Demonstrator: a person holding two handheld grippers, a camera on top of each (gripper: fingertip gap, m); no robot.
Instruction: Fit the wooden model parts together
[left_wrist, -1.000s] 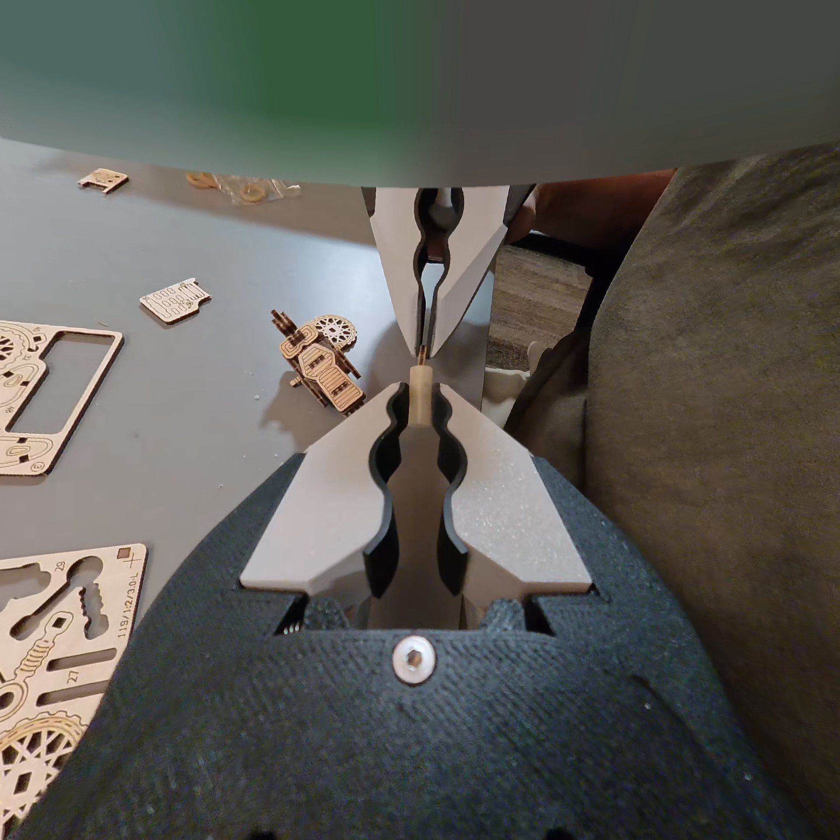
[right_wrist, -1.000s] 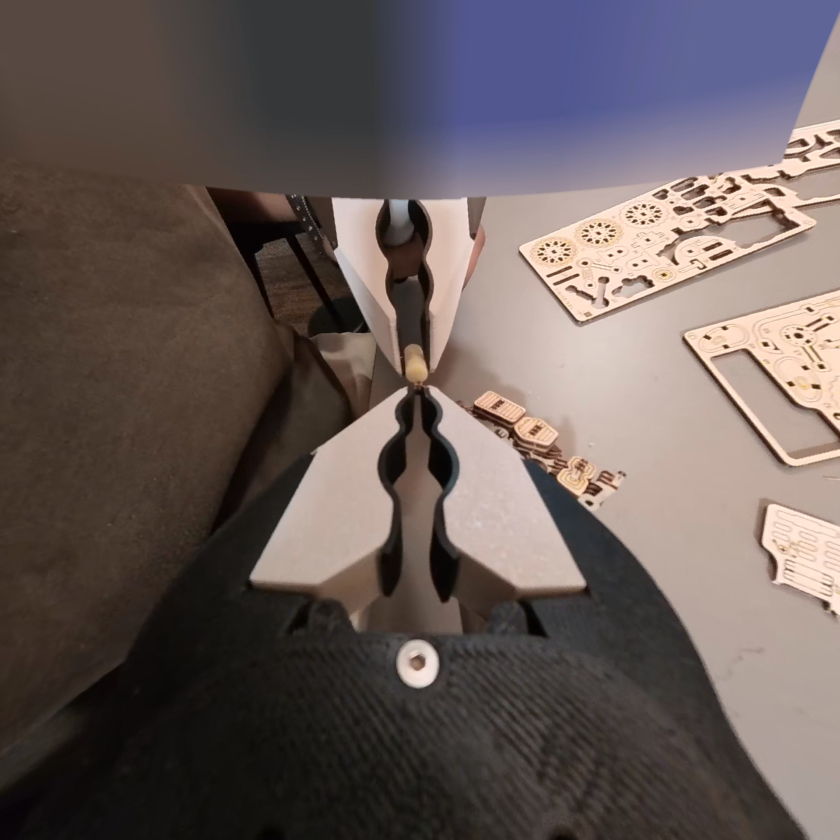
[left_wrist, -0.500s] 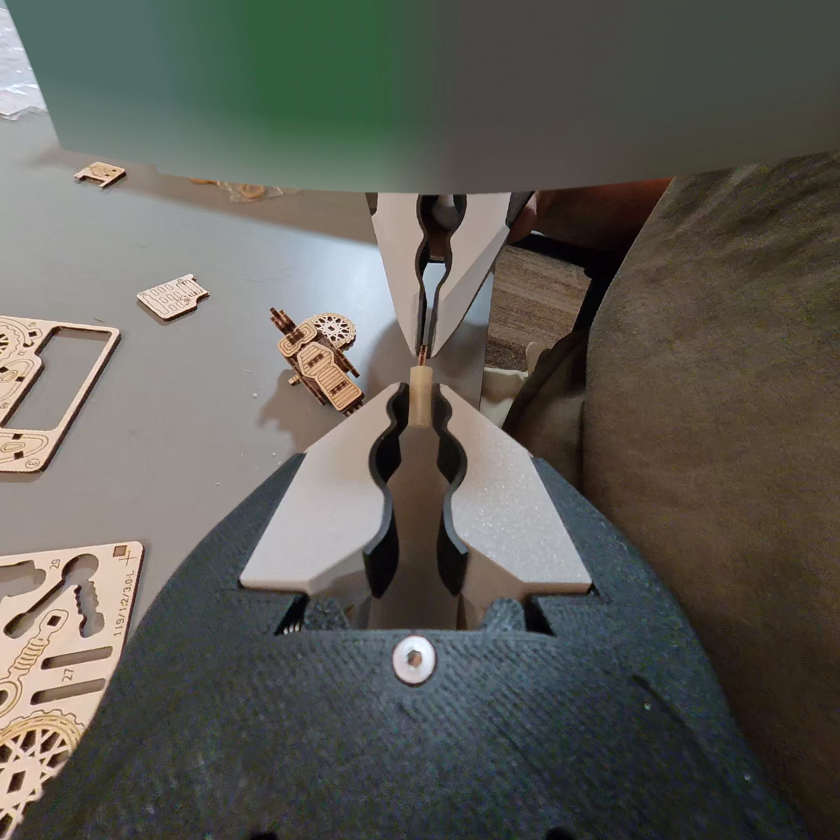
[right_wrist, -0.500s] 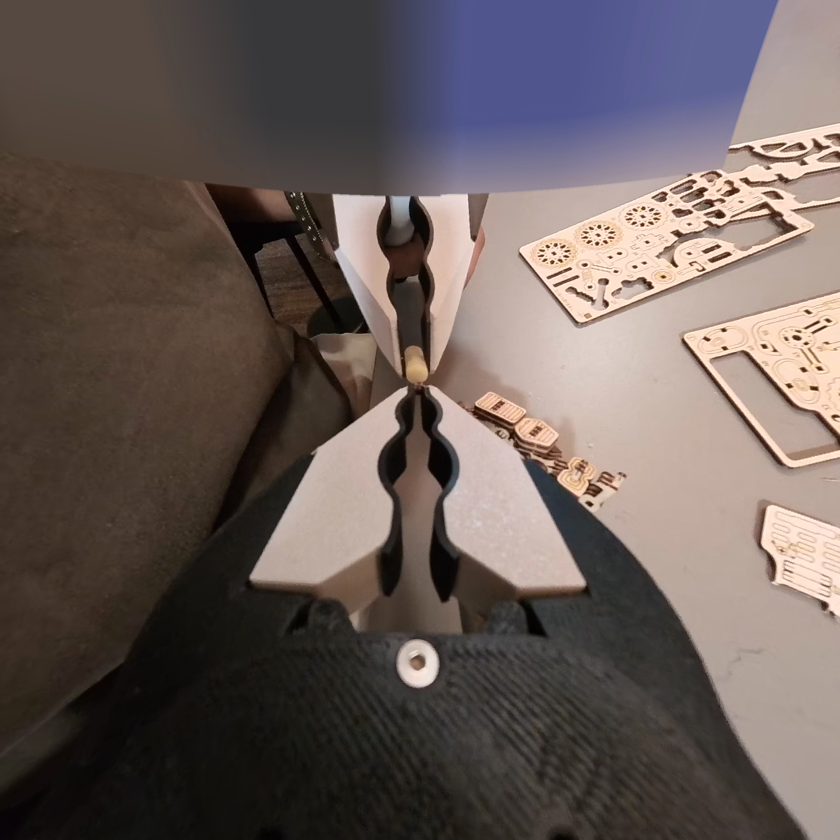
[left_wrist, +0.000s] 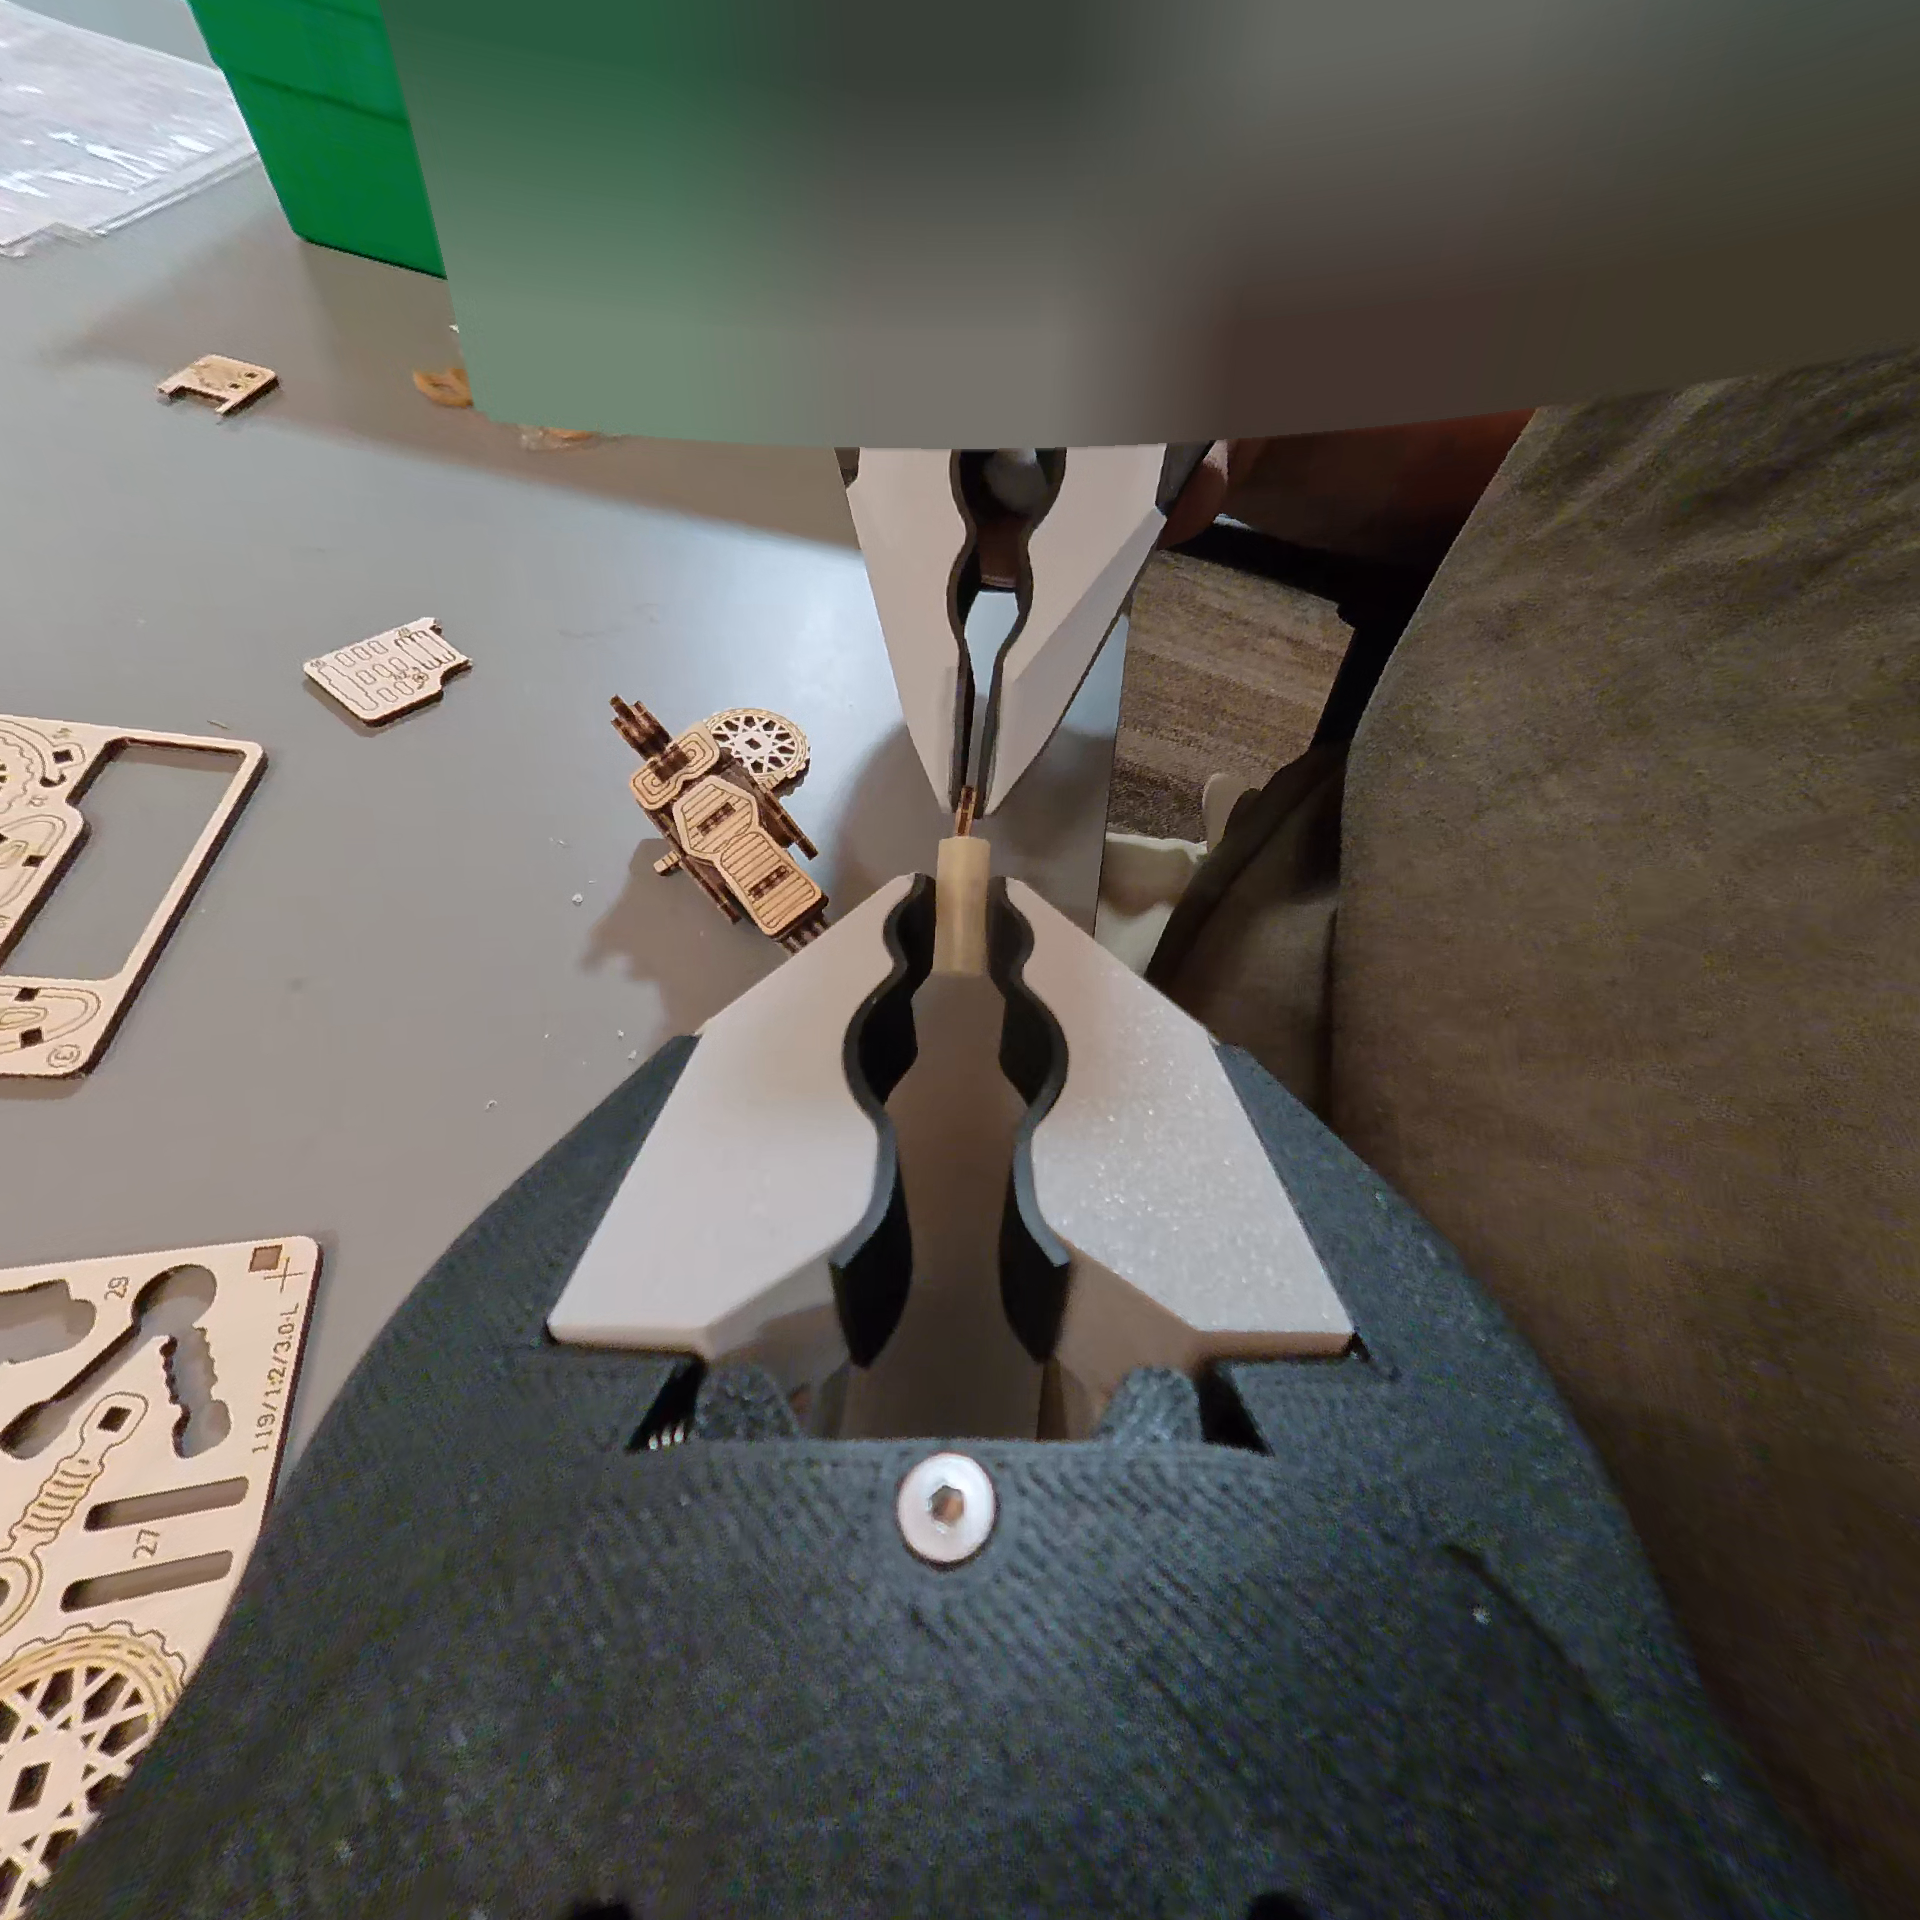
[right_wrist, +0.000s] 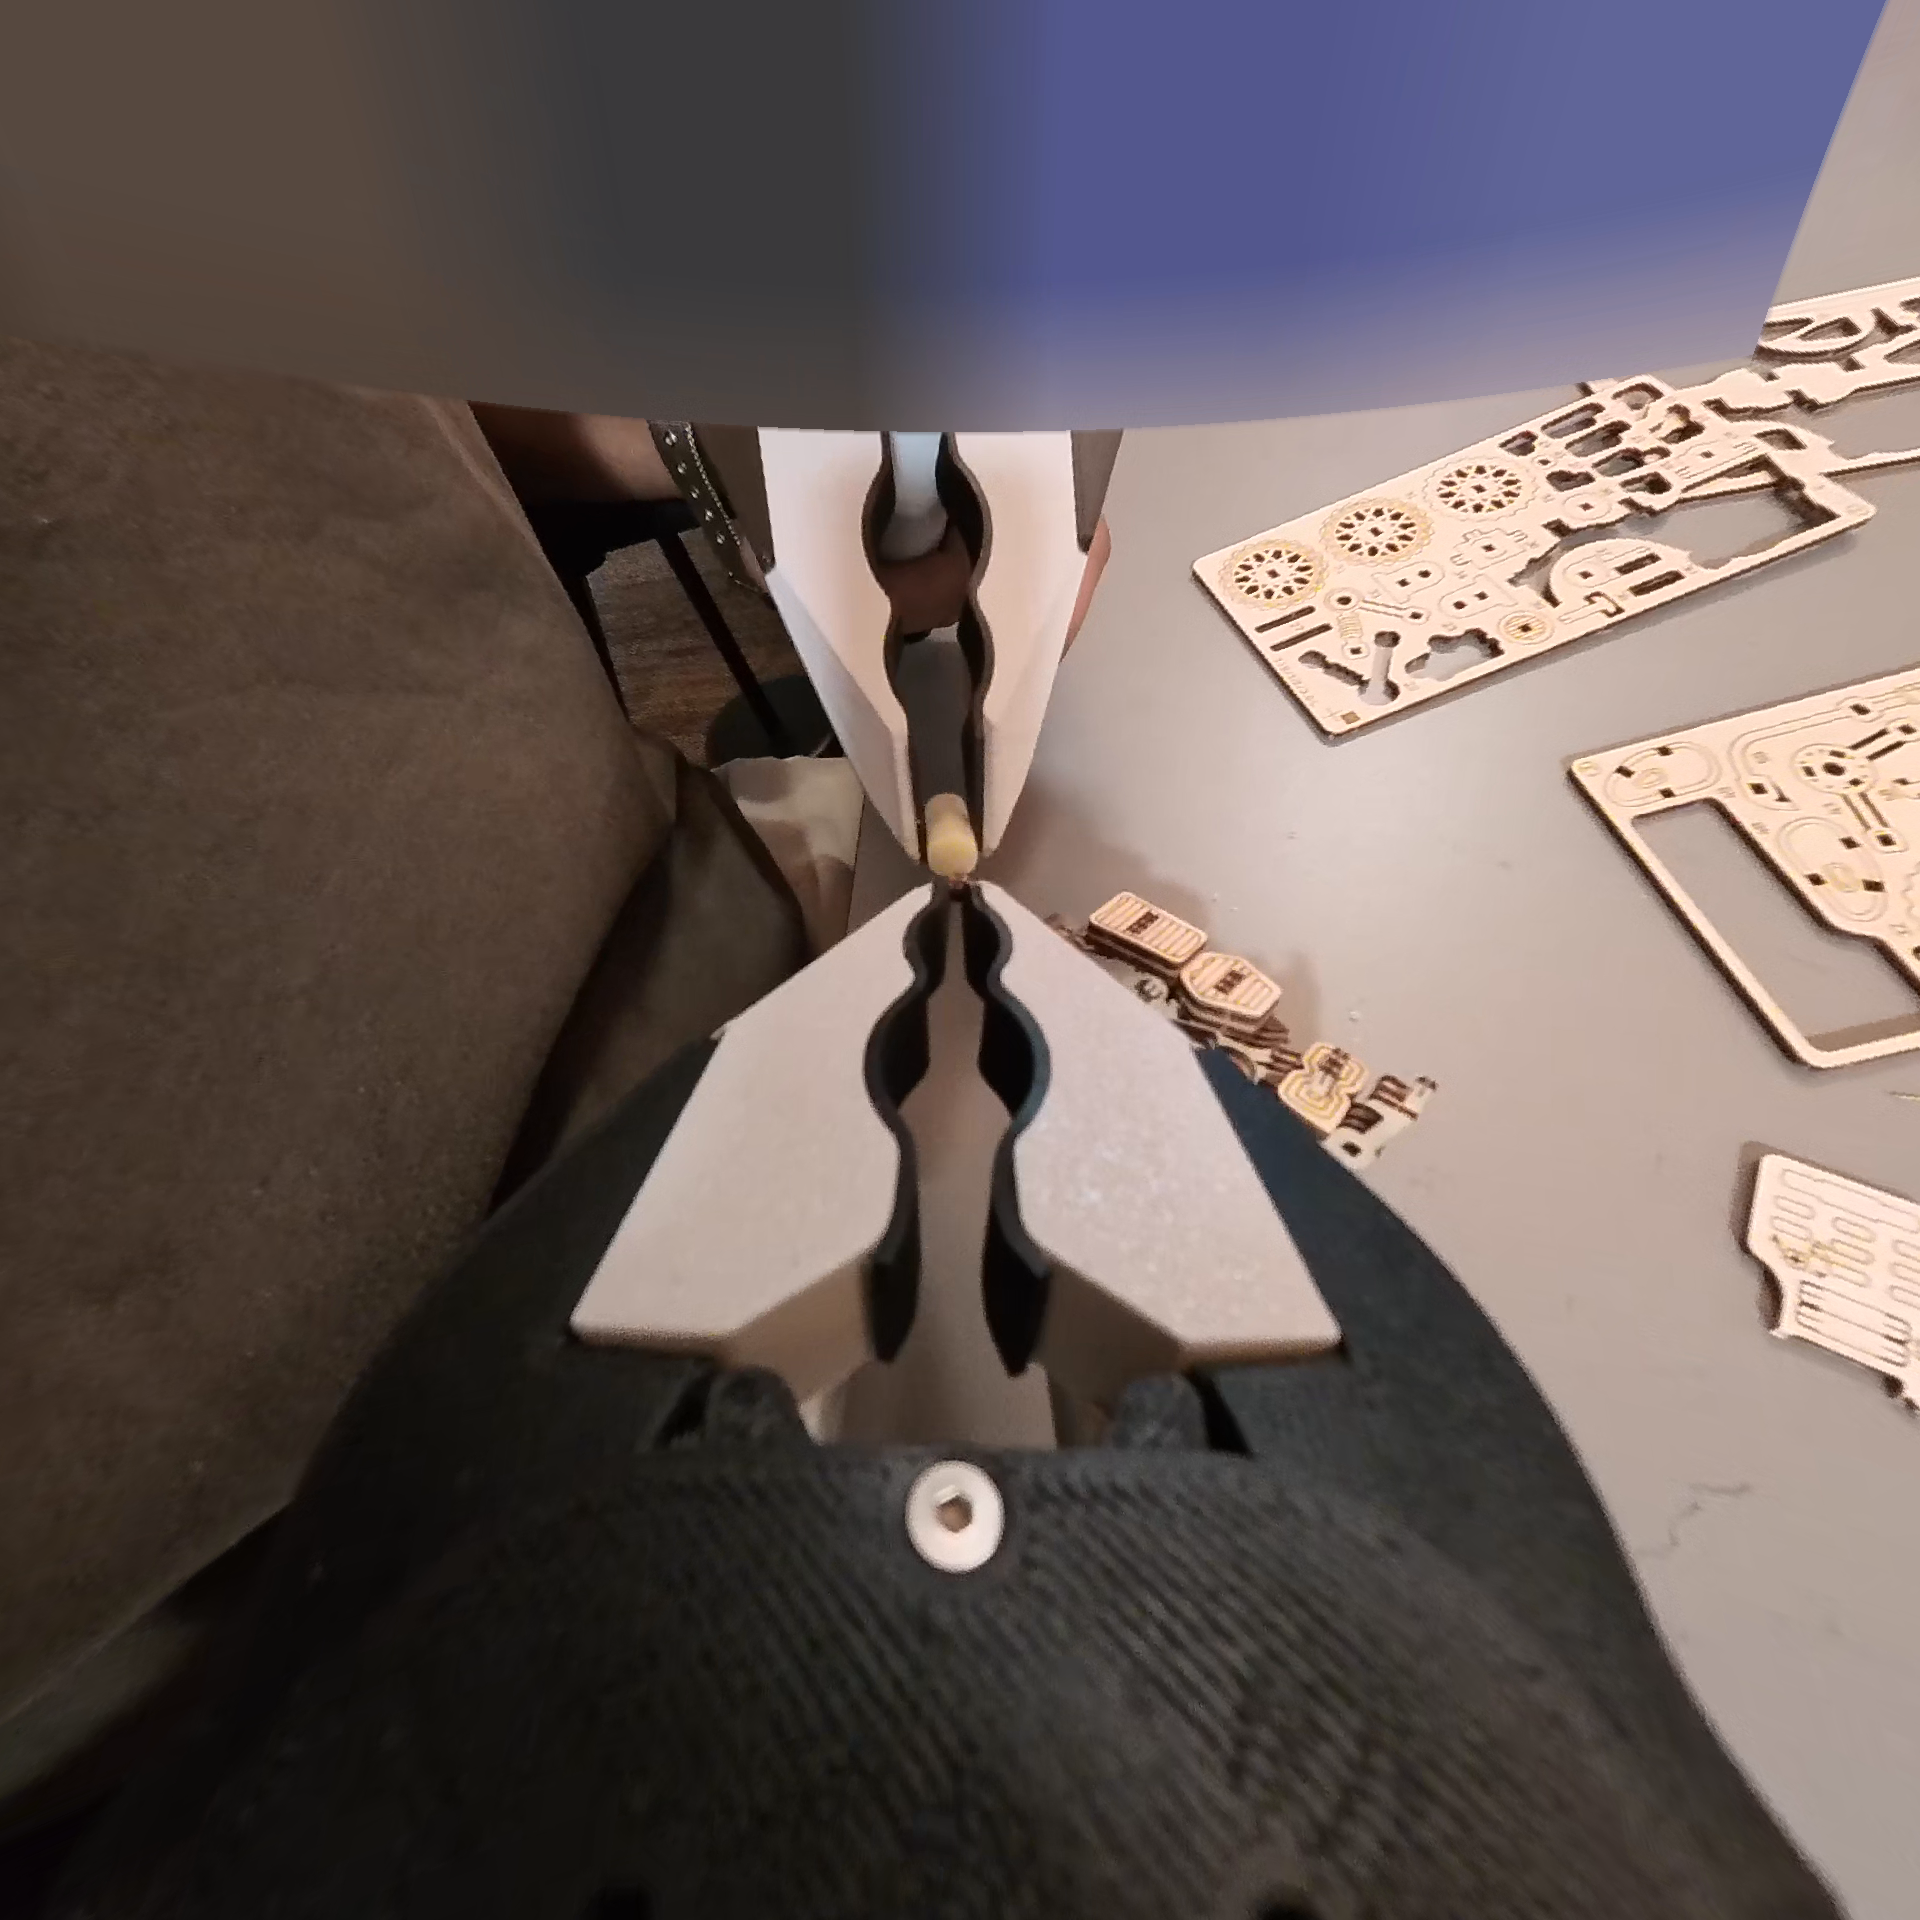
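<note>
My left gripper (left_wrist: 961, 883) is shut on a short pale wooden peg (left_wrist: 960, 909) that sticks out past its tips. My right gripper (left_wrist: 968, 802) comes in from the far side, tip to tip, shut on a thin dark wooden sliver (left_wrist: 966, 812) whose end meets the top of the peg. In the right wrist view my right gripper (right_wrist: 951, 896) is shut, with the sliver barely showing at its tips. The left gripper (right_wrist: 951, 850) faces it there with the peg (right_wrist: 950, 844). Both are held in the air over the table's near edge.
A partly built wooden model (left_wrist: 727, 821) lies on the grey table (left_wrist: 468, 1039) just left of the grippers and also shows in the right wrist view (right_wrist: 1226, 997). Laser-cut sheets (left_wrist: 135, 1455) (right_wrist: 1507, 551) (right_wrist: 1787, 862) and small loose parts (left_wrist: 387, 670) lie around. A person's dark clothing (left_wrist: 1610, 935) is close by. A green box (left_wrist: 322, 135) stands at the back. The grippers are tip to tip, or close to it.
Almost nothing. Both grippers stay shut and tip to tip, with the sliver at the peg's end. The left wrist view has shifted only slightly.
</note>
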